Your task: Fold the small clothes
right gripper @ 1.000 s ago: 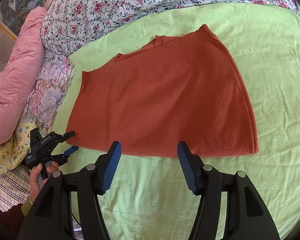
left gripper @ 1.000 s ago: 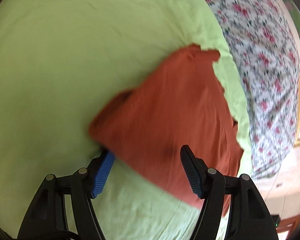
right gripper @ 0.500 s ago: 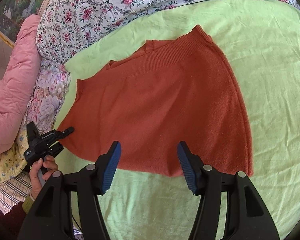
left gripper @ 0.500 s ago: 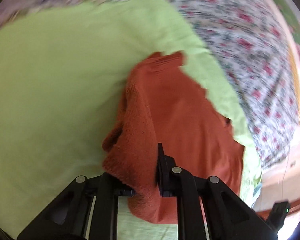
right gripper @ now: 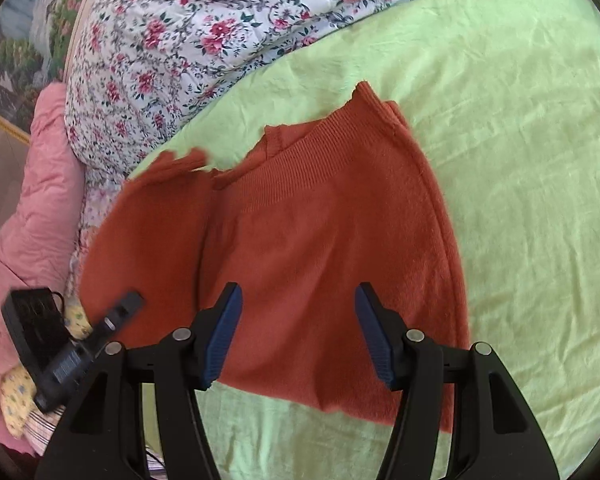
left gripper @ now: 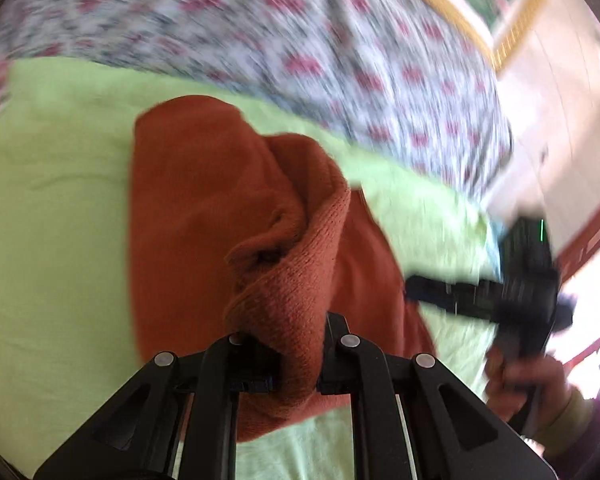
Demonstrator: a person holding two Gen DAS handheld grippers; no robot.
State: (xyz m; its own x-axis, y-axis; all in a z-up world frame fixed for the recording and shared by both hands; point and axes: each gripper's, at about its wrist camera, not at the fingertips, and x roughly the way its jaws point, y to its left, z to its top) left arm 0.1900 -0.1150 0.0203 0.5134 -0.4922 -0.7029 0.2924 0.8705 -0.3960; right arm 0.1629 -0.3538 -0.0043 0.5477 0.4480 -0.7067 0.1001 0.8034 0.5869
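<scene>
Left tool pinches the rust knit garment, lifted edge; right tool gapes, empty; no legible writing.

A rust-orange garment of matt, fuzzy knit cloth is seen at the centre of the frame, its upper band ribbed. A coarser weave is shown where a fold is pinched in the left claw. The green sheet on the right is thin, matt, creased cotton-like cloth. The right claw is made of matt black plastic, with ridged blue pads and small shiny metal pins.
</scene>
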